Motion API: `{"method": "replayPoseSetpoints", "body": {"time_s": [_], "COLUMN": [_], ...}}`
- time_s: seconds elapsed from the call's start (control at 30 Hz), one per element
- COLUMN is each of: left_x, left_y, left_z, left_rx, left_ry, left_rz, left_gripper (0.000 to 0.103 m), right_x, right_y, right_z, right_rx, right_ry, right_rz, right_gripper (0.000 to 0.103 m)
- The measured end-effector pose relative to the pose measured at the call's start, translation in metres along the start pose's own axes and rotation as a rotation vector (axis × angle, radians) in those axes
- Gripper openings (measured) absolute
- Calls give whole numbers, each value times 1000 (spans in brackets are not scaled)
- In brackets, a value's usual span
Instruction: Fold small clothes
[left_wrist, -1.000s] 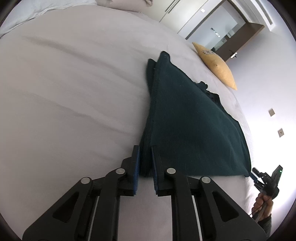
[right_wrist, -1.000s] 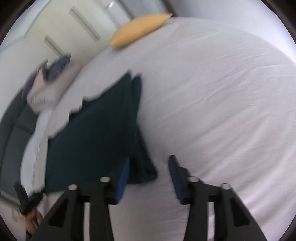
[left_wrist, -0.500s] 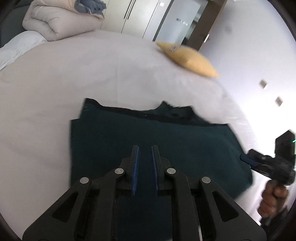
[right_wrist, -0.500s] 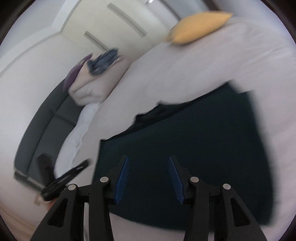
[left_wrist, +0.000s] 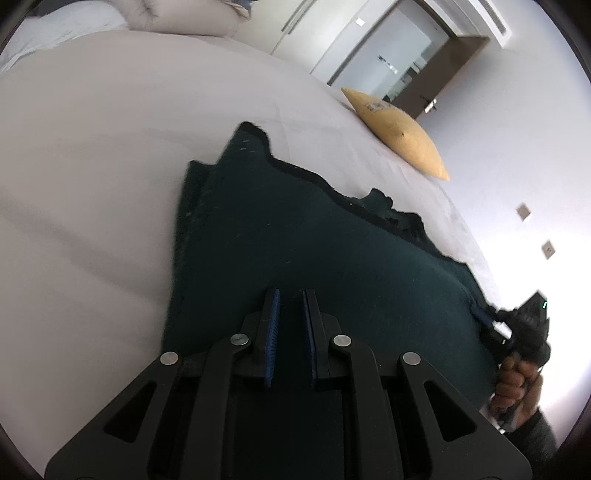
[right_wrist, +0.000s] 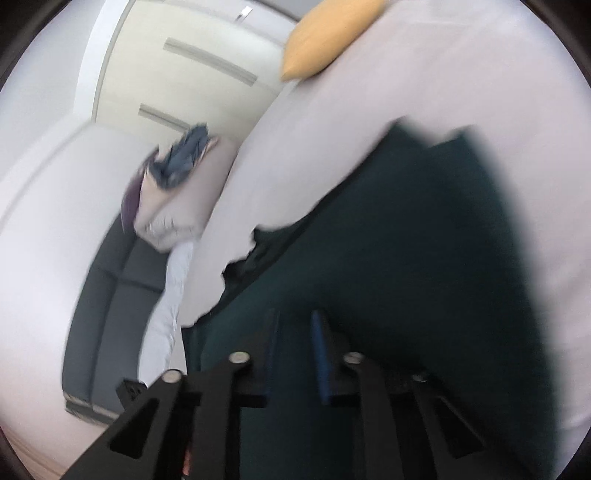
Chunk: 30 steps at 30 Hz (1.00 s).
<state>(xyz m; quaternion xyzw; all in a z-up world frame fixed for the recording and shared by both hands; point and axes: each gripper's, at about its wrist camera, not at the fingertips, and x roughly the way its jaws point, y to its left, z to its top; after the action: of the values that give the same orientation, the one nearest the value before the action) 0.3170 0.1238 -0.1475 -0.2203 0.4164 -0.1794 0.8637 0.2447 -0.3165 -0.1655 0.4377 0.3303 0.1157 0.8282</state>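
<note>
Left wrist view, left gripper (left_wrist: 290, 295) jaws narrow (nothing visibly between) over dark green garment (left_wrist: 332, 251), yellow pillow (left_wrist: 399, 136) print unreadable, right gripper (right_wrist: 295, 317) jaws narrow, blurred.

Bedroom in home or hotel. Large bed with white sheet (left_wrist: 110, 147), yellow cushion (left_wrist: 399, 144) at its edge, rolled duvet (right_wrist: 177, 206), built-in wardrobe doors (right_wrist: 192, 74), dark sofa (right_wrist: 110, 314), wall switches (left_wrist: 523, 211).

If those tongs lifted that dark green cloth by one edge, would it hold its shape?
Probably not: the dark green cloth lies flat in soft layers on the bed, so it would likely droop. Its fuzzy, ragged-looking edge suggests it grips rather than slips.
</note>
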Motion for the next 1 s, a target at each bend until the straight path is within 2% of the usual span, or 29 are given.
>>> {"method": "replayPoseSetpoints", "body": {"time_s": [0.03, 0.1, 0.13, 0.17, 0.2, 0.23, 0.27, 0.3, 0.33, 0.37, 0.43, 0.6, 0.73, 0.87, 1.0], "left_x": [-4, -21, -28, -41, -51, -62, -74, -85, -94, -104, -114, -76, -55, -42, -29], "left_y": [3, 11, 13, 18, 22, 26, 32, 38, 42, 46, 52, 63, 75, 87, 93], "left_z": [-2, -6, -7, -10, -13, -15, -18, -21, -23, -29, -34, -24, -3, 14, 23], "left_rx": [-19, -68, -89, -118, -140, -169, -204, -237, -264, -301, -327, -321, -324, -388, -425], "left_ry": [-8, -29, -38, -55, -70, -86, -105, -119, -131, -158, -195, -1, 102, 158, 180], "left_rz": [-4, 14, 26, 45, 56, 67, 71, 60, 48, 44, 3, -58, -119, -212, -260], "left_gripper": [13, 13, 13, 13, 13, 15, 25, 49, 69, 94, 95, 95, 95, 94, 94], "right_x": [-13, -38, -53, -68, -75, -85, -90, -92, -89, -81, -60, -13, 7, 27, 41], "right_y": [-6, -18, -23, -25, -25, -19, -11, -6, 4, 15, 37, 76, 96, 105, 116], "right_z": [1, 3, 2, -1, -1, -6, -12, -15, -19, -23, -30, -45, -61, -67, -72], "right_rx": [8, 41, 71, 93, 98, 93, 81, 74, 61, 42, -4, -47, -91, -87, -89], "right_ry": [-31, -90, -129, -166, -183, -206, -215, -212, -194, -163, -105, 34, 107, 163, 195], "right_rz": [-28, -60, -105, -108, -101, -100, -99, -90, -62, -39, -28, 34, 55, 82, 104], "right_gripper": [11, 13, 25, 36, 43, 57, 67, 69, 71, 71, 71, 71, 70, 66, 66]}}
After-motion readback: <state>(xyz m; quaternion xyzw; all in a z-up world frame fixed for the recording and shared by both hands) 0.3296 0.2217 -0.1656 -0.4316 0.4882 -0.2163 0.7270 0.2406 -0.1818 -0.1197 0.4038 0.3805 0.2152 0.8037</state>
